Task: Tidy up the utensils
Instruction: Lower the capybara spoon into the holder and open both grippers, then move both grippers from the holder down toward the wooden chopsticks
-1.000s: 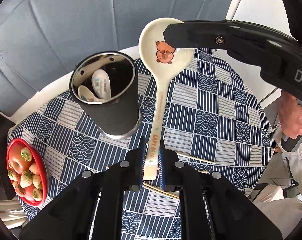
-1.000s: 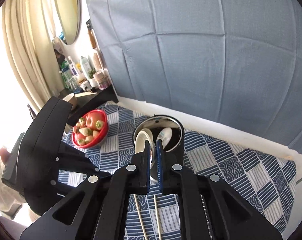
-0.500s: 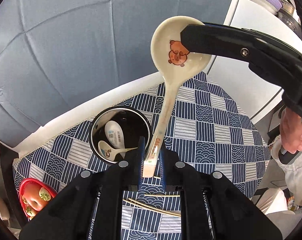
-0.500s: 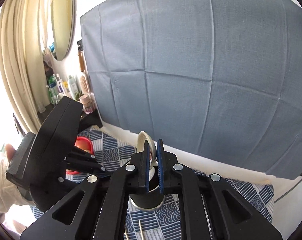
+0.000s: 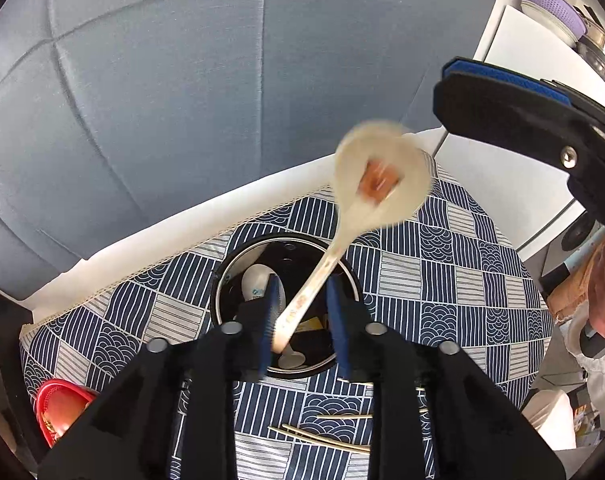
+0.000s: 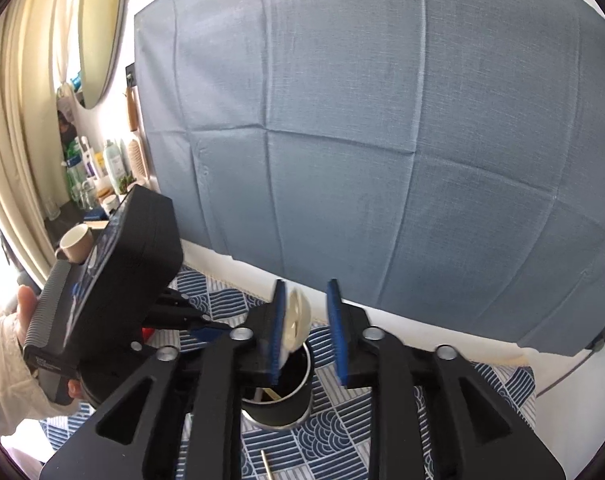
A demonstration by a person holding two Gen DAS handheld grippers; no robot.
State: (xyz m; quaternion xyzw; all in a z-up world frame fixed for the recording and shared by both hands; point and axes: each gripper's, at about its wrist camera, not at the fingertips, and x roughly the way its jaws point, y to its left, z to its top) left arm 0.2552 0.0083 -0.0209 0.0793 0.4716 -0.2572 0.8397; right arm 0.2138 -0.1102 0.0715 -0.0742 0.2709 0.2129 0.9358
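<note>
Low in the left wrist frame, the left gripper (image 5: 304,320) has just spread its jaws; the blurred spoon (image 5: 366,196) hangs loose between them, handle down over the cup (image 5: 238,252), bowl toward upper right. The right gripper (image 6: 306,330), low centre in its own frame, has likewise just opened beside the bowl. Chopsticks (image 5: 322,436) lie below; bare tablecloth (image 5: 454,280) lies right.

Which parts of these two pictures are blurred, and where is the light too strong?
Left wrist view: the spoon is smeared by motion, its bear print unreadable, while the black cup and the tablecloth stay sharp; fisheye bends the table edge. Right wrist view: the spoon is blurred too; the window side by the curtain is washed out white.
</note>
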